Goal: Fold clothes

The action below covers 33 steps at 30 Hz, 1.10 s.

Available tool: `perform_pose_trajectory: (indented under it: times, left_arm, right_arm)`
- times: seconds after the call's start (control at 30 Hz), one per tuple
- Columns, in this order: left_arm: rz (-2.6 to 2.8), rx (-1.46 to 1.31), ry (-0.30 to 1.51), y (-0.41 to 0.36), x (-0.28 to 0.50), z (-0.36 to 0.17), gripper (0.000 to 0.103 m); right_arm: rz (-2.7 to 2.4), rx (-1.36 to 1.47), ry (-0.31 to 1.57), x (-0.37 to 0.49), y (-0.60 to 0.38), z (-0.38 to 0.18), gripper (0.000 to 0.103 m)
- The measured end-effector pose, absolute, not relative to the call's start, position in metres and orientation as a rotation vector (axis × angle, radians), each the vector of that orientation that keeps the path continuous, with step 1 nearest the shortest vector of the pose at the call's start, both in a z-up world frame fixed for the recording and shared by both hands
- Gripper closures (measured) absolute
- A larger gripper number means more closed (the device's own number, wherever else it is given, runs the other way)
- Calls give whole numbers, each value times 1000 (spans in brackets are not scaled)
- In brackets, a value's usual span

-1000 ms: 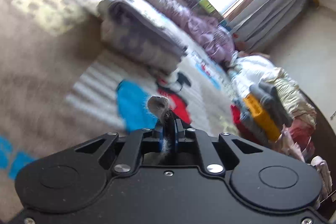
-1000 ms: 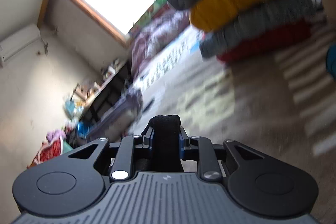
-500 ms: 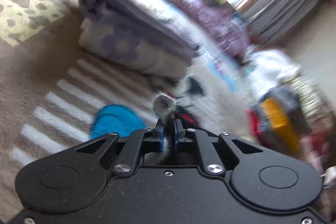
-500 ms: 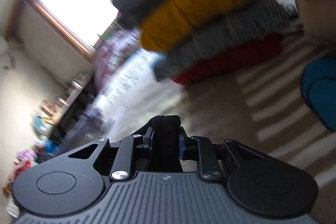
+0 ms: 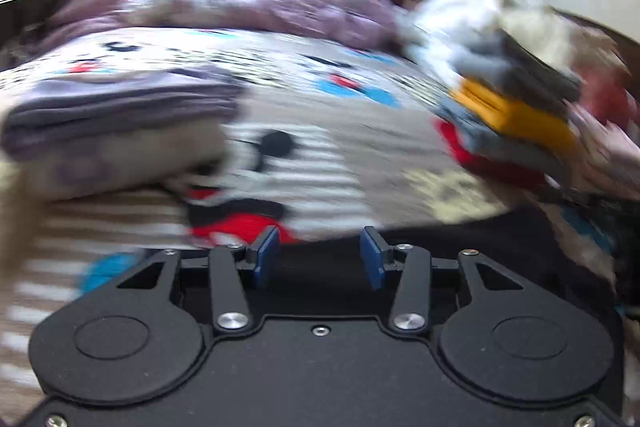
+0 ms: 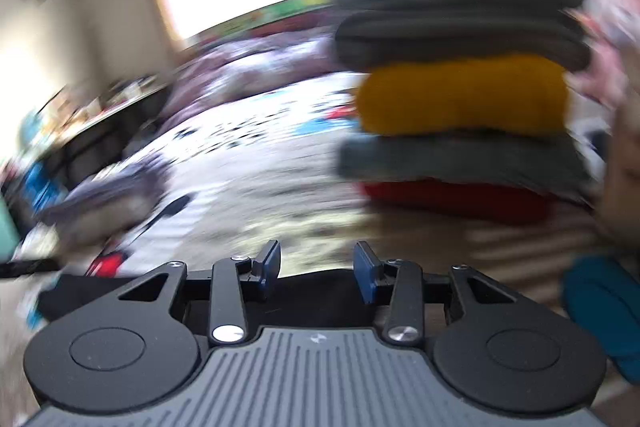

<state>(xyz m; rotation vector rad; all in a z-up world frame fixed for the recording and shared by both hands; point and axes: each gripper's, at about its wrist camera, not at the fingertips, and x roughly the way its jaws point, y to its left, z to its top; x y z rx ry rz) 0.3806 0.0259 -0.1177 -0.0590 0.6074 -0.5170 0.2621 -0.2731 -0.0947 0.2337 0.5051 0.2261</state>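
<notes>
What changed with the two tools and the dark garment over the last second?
Both tools let go: the left tool and right tool, earlier clamped on dark fabric, now stand open with the black garment lying below them. The folded stack stayed put.

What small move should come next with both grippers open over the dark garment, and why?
Probably lower the left gripper and right gripper to the black garment edge and pinch it. Both are open and empty, the garment lies just below their fingers, and the folded stack sits apart.
</notes>
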Motion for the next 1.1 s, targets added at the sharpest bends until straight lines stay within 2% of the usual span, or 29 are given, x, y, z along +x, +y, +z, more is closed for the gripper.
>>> perform_pose_trajectory:
  times: [0.23, 0.4, 0.53, 0.67, 0.83, 0.93, 1.0, 1.1]
  left_arm:
    - [-670, 23, 640, -34, 358, -132, 61]
    - [-701, 202, 710, -60, 351, -149, 62]
    - [-705, 103, 626, -50, 353, -134, 63]
    - [-717, 151, 687, -66, 356, -151, 62]
    - [-702, 170, 680, -70, 353, -150, 61]
    - [-711, 156, 663, -70, 351, -147, 61]
    - [-724, 147, 656, -70, 348, -146, 61]
    - [-727, 108, 668, -62, 347, -147, 60]
  right_arm:
    - [384, 66, 598, 268, -241, -98, 63]
    - [342, -135, 692, 257, -235, -112, 66]
    - [332, -77, 642, 252, -251, -104, 69]
    - [297, -47, 657, 268, -260, -115, 69]
    - [247, -19, 657, 276, -270, -119, 79]
    - [241, 8, 647, 275, -275, -118, 79]
    - [210, 8, 613, 271, -279, -113, 72]
    - [187, -25, 645, 275, -286, -119, 71]
